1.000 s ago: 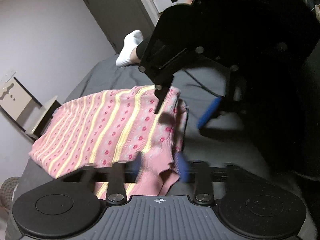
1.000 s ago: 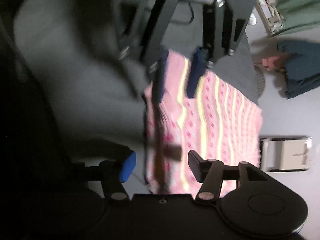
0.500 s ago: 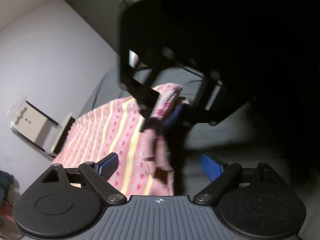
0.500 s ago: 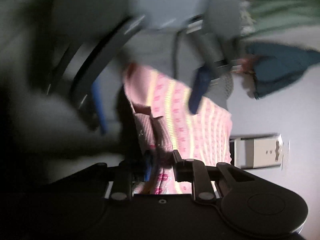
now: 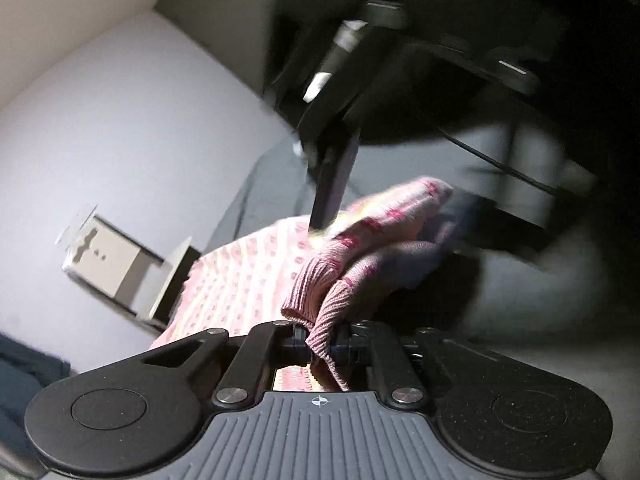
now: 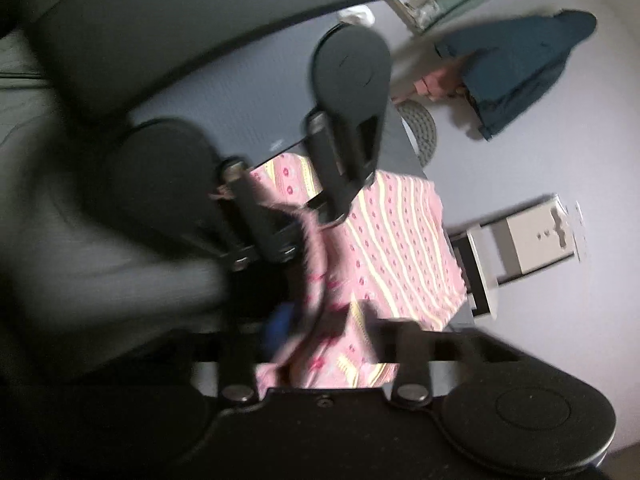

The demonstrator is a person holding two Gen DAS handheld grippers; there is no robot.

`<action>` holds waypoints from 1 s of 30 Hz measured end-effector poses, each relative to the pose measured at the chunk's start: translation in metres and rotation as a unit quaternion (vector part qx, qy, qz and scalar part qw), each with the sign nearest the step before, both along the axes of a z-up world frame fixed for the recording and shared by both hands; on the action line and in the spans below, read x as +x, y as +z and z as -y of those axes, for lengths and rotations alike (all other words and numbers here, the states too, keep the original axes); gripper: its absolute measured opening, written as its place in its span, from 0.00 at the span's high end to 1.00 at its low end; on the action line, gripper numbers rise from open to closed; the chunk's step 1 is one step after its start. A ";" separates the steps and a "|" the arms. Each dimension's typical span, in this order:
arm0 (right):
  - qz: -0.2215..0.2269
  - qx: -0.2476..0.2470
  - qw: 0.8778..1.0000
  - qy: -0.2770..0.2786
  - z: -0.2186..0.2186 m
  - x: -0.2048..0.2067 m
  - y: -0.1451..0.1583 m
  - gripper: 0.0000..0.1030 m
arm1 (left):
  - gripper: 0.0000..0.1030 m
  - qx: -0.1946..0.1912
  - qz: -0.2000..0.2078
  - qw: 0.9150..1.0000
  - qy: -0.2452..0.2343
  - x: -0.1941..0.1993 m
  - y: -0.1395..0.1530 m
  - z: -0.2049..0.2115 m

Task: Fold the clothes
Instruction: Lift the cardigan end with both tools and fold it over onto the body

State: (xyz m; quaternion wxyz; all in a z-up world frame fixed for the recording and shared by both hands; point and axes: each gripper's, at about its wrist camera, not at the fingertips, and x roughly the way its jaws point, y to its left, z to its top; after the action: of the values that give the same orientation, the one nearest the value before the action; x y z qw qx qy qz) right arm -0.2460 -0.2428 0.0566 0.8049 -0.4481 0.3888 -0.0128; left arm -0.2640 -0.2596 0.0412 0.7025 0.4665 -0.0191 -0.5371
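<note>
A bed with a dark grey cover (image 5: 276, 168) carried the clothing. A pink knitted garment with pale yellow stripes and small red dots (image 6: 400, 240) lay spread on it, one edge lifted off the cover. A thin black cable (image 5: 492, 160) crossed the cover.

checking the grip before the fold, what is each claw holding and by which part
Left claw is shut on the pink sweater at a ribbed cuff or hem edge. Right claw pinches the same sweater at a bunched edge; which part is too blurred to tell.
</note>
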 end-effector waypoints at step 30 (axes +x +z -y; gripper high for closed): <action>0.025 -0.074 0.997 -0.016 -0.012 -0.003 -0.004 0.86 | 0.94 -0.003 0.076 0.991 0.107 0.036 -0.029 -0.040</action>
State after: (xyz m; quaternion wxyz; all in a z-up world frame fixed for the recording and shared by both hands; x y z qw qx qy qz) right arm -0.2490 -0.2303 0.0523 0.7786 -0.4996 0.3739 -0.0659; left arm -0.2276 -0.2192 0.0119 0.7536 0.5033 -0.0241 -0.4222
